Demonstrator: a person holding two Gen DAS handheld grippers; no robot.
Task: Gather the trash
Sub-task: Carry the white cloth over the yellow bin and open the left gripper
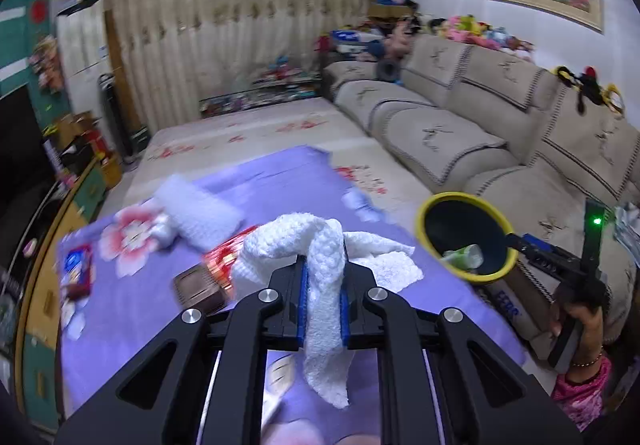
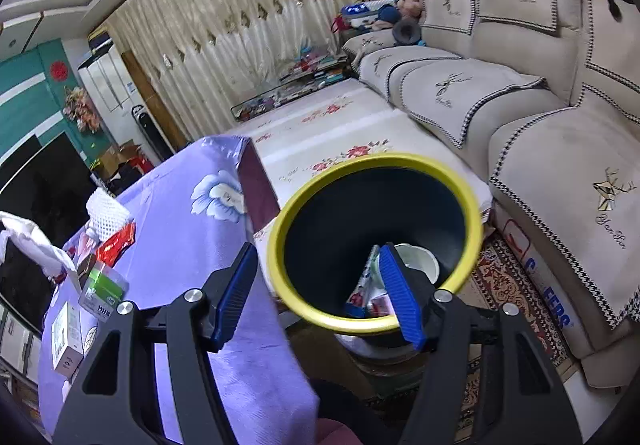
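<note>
My left gripper [image 1: 323,299] is shut on a crumpled white paper towel [image 1: 326,245] and holds it above the purple floral tablecloth [image 1: 132,325]. The towel also shows at the left edge of the right wrist view [image 2: 28,237]. A black bin with a yellow rim [image 2: 280,237] stands to the right of the table, with a white cup [image 2: 418,261] and wrappers inside; it shows in the left wrist view too [image 1: 420,229]. My right gripper [image 2: 320,293] is open and empty, one finger over the bin's mouth, the other over the table edge.
On the table lie a red wrapper [image 1: 224,257], a brown box [image 1: 200,289], a white foam net [image 1: 196,213], a blue packet [image 1: 76,265] and a green-labelled box [image 2: 104,285]. A beige sofa [image 2: 520,105] runs along the right. A patterned rug [image 2: 508,285] lies by the bin.
</note>
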